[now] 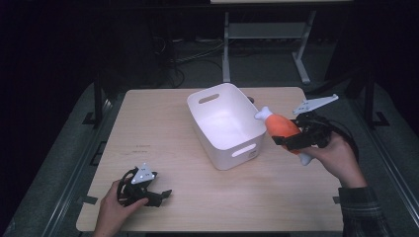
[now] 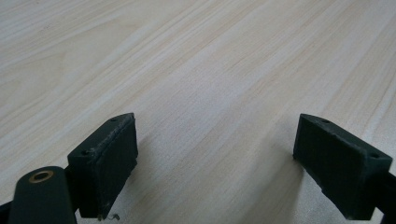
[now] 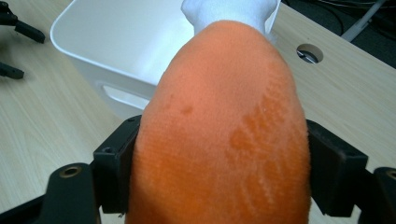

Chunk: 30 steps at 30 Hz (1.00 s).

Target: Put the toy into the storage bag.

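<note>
plush drumstick [image 1: 280,126], orange with a white end, sits clamped between the jaws of the right gripper [image 1: 291,142], held above the table [image 1: 163,148] just beside the right rim of the white bin [image 1: 225,123], its white end reaching toward that rim. at far left, the left gripper [image 1: 160,196] rests low near the table's front edge, well apart from the bin, its jaws spread wide over bare wood with nothing between them. in the right gripper view the orange body [image 3: 224,135] bulges between both jaw pads.
</note>
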{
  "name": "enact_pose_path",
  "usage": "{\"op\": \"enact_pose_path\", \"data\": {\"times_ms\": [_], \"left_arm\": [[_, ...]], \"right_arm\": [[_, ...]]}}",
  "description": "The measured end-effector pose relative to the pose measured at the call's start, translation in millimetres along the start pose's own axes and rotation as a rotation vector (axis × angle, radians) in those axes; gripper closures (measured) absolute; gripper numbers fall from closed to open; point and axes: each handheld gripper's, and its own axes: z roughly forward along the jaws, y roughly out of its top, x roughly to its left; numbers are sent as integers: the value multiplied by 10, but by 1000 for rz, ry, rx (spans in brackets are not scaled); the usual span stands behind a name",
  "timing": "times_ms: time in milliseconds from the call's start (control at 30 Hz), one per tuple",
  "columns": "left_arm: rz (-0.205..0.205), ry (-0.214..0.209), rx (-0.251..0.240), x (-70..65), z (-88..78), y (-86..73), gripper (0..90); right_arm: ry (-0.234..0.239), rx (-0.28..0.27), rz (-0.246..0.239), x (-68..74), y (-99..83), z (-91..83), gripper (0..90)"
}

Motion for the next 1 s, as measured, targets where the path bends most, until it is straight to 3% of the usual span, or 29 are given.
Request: {"op": "enact_pose_path", "data": {"times_ms": [600,1000], "left_arm": [[3,1,2,2,-1,0,128],[0,1,1,0,0,-1,128]], "right_arm": [[18,2,-21,40,363,228,231],[31,7,-32,145,629,418,230]]}}
